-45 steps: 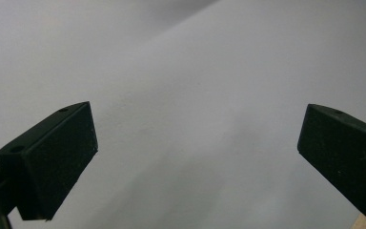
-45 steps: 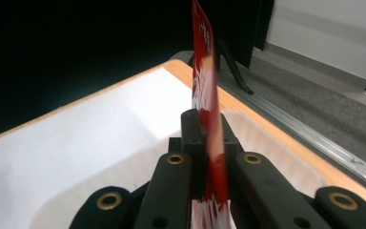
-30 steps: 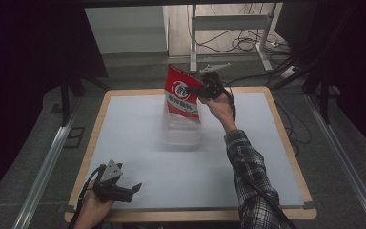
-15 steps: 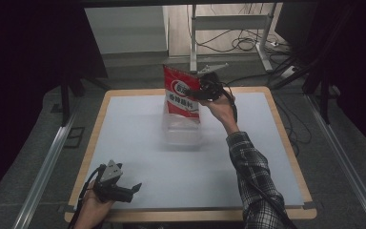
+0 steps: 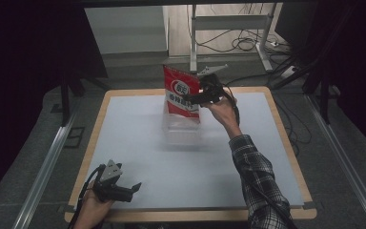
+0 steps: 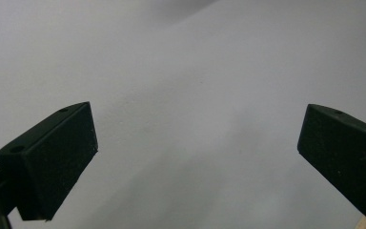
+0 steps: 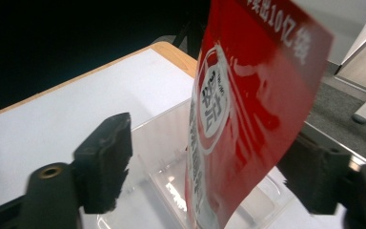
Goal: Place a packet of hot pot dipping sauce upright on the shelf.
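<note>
My right hand-held gripper [image 7: 205,191] has just been opening, its jaws spread clear of the red pouch [image 7: 248,109] standing between them in the clear bin [image 7: 157,143]; unsupported, I fear it topples out; the left hand-held gripper [image 6: 195,167] hangs open over the desk [image 5: 138,143].

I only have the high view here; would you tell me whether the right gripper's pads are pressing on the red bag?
Observer: No. In the right gripper view the right gripper has just been opening; the red bag stands between its jaws with a gap to the left pad.
Operator: Thank you. Where is the bag's bottom?
Observer: Inside the clear plastic box, bag upright.
Operator: And the left gripper?
Observer: The left gripper is open over bare white table, nothing between its jaws.
</note>
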Demonstrator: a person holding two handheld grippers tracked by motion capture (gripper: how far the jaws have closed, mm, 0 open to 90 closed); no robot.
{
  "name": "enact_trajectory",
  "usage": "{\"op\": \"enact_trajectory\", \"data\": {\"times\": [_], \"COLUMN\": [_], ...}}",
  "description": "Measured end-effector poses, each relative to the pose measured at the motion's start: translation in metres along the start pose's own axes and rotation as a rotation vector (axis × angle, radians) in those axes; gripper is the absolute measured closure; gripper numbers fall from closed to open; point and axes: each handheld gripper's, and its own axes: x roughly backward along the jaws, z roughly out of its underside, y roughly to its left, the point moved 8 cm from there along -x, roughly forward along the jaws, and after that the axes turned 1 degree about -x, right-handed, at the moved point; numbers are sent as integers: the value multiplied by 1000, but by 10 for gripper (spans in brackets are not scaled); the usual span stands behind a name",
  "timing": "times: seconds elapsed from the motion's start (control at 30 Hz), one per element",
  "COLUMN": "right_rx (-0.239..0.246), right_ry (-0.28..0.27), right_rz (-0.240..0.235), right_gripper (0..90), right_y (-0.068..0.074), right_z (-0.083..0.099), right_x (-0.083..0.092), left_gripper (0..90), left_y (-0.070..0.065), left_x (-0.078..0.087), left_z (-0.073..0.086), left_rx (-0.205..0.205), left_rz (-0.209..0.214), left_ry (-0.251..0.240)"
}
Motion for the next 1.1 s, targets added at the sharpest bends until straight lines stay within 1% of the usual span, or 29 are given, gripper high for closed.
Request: {"op": "enact_trajectory", "data": {"times": [0.13,0.17,0.23,0.3,0.43,0.47,0.6,0.8,0.97,1.07,1.1], "right_rx": [-2,-2,-17,-24,-14,-17,-23,-28,-25,-29,-30], "right_ry": [4,4,6,11,8,5,9,6,4,2,2], "right_rz": [-27,-27,-36,-41,-41,-50,-54,-59,-60,-61,-60], "right_gripper": [132,132,96,73,50,35,6,0,0,0,0], "right_y": [5,5,7,8,11,13,16,20,23,24,24], "right_z": [2,2,2,3,6,8,12,16,21,24,25], "right_x": [3,3,5,7,11,14,18,23,30,34,35], "left_gripper": [0,0,0,0,0,0,0,0,0,0,0], "left_y": [0,0,0,0,0,0,0,1,0,0,0], "left_x": [0,0,0,0,0,0,0,1,2,2,3], "left_z": [0,0,0,0,0,0,0,-1,-1,-1,-1], "left_rx": [3,3,3,2,2,4,4,12,11,13,14], "left_rz": [0,-1,1,3,4,4,7,15,17,23,24], "left_ry": [-1,-1,-2,-2,-5,-6,-8,-17,-24,-31,-40]}}
